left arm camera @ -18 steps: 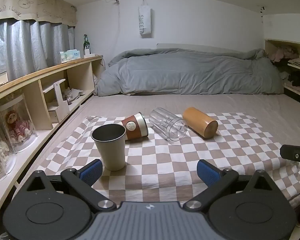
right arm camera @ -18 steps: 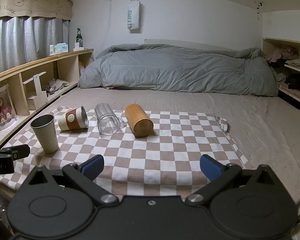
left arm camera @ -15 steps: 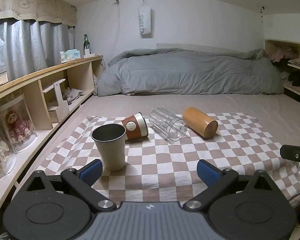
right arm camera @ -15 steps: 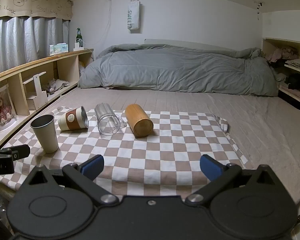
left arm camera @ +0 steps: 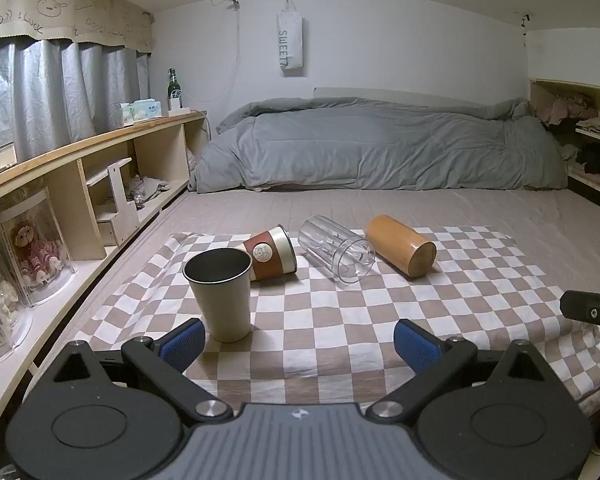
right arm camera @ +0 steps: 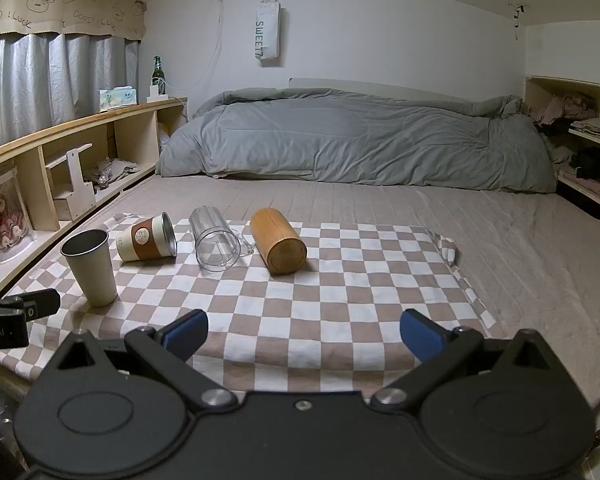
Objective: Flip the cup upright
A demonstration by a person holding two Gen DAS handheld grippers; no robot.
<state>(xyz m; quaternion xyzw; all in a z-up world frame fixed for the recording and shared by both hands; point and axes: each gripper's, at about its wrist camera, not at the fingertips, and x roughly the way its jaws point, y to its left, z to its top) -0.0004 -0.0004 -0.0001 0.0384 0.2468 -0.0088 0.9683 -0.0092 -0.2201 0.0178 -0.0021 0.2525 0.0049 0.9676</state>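
— Nothing has shifted since the earlier frames: your left gripper (left arm camera: 296, 338) and right gripper (right arm camera: 304, 330) both hang spread wide, holding nothing, at the near edge of the checked cloth (right arm camera: 340, 292).

— And the cups?

— One metal cup (left arm camera: 219, 292) stands upright; the sleeved cup (left arm camera: 270, 254), clear glass (left arm camera: 336, 254) and wooden cup (left arm camera: 400, 246) lie on their sides behind it.

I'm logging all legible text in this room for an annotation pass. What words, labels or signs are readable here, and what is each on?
"SWEET", printed vertically on the white tote bag hanging on the back wall.
"GOOD LUCK", repeated among doodles on the curtain valance.
"bot.AI", partly cut off, on the left gripper's body in the right wrist view.
Too small to read: round label on the brown-sleeved cup, tissue box, green bottle.
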